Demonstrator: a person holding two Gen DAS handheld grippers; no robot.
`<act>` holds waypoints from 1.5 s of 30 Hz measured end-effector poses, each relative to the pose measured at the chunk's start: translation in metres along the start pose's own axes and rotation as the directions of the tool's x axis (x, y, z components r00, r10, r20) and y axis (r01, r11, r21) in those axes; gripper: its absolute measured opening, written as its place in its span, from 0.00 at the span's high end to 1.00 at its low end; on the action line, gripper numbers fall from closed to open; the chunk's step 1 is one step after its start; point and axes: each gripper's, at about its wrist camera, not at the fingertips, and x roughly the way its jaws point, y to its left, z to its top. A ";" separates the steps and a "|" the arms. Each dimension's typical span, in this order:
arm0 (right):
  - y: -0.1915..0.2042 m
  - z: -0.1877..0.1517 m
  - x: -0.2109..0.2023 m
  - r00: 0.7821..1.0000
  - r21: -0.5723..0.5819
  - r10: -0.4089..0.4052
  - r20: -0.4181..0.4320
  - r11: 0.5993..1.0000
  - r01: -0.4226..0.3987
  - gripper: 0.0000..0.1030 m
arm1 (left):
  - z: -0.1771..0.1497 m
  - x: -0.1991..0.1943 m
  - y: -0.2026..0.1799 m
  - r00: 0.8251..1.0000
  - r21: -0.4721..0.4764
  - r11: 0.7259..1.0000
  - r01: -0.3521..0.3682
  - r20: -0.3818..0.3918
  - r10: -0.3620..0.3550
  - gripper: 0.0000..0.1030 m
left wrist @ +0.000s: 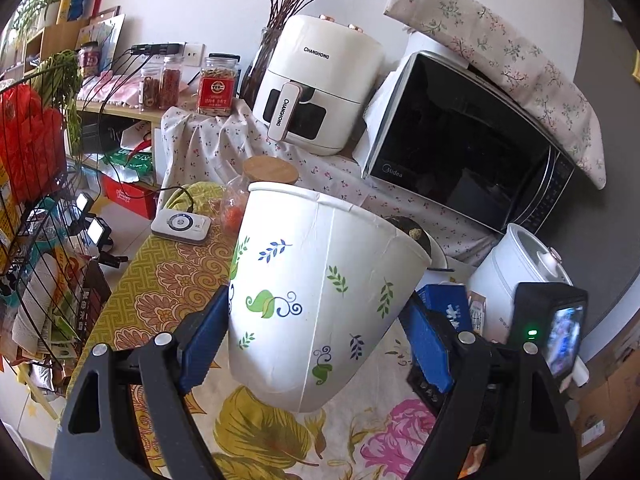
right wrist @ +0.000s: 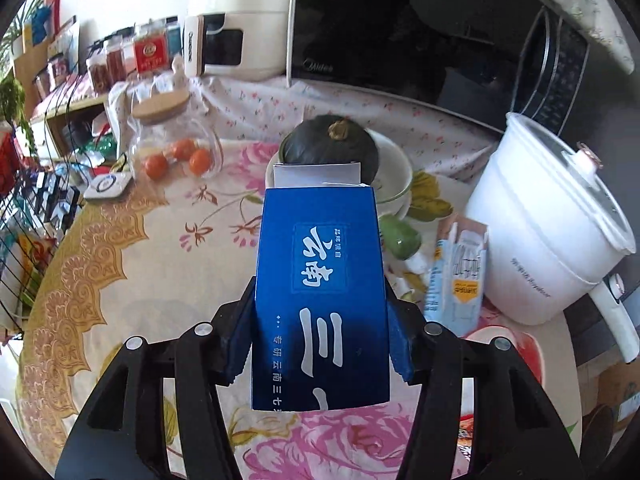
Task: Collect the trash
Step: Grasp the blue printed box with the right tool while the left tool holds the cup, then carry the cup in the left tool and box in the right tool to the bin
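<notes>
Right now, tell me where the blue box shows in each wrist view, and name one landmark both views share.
Left wrist view: the blue box peeks out at lower right, behind the paper cup and the pad of the left hand-held gripper.
Right wrist view: the blue box fills the centre, between the pads of the right hand-held gripper.
Shared landmark: the black microwave.

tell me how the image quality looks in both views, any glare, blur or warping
Left wrist view: sharp and daylit; fisheye bends the microwave and table edge, dark corners; the paper cup in the left tool is crisp. Right wrist view: the blue box in the right tool is sharp, the jars at far left look soft, and the microwave door mirrors the room.
</notes>
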 end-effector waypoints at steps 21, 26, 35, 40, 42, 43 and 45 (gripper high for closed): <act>-0.086 -0.034 -0.076 0.982 0.231 -0.093 0.165 0.972 0.053 0.48 | -0.025 -0.004 -0.060 0.998 0.093 0.994 0.063 0.002 -0.063 0.22; -0.107 -0.046 -0.091 0.977 0.278 -0.121 0.175 0.958 0.069 0.48 | -0.036 -0.011 -0.090 0.993 0.135 0.983 0.121 -0.010 -0.120 0.22; -0.146 -0.070 -0.116 0.965 0.335 -0.192 0.177 0.934 0.124 0.48 | -0.053 -0.028 -0.138 0.982 0.194 0.963 0.185 -0.004 -0.188 0.22; -0.168 -0.083 -0.134 0.957 0.366 -0.227 0.181 0.919 0.149 0.48 | -0.065 -0.032 -0.164 0.972 0.198 0.952 0.234 -0.032 -0.232 0.21; -0.179 -0.088 -0.141 0.952 0.376 -0.245 0.183 0.912 0.162 0.48 | -0.070 -0.035 -0.173 0.969 0.212 0.946 0.246 -0.036 -0.244 0.22; -0.184 -0.090 -0.145 0.949 0.380 -0.255 0.184 0.909 0.170 0.49 | -0.073 -0.037 -0.181 0.967 0.228 0.941 0.252 -0.035 -0.250 0.22; -0.193 -0.094 -0.150 0.946 0.390 -0.266 0.185 0.904 0.178 0.49 | -0.077 -0.041 -0.190 0.965 0.240 0.935 0.261 -0.033 -0.261 0.22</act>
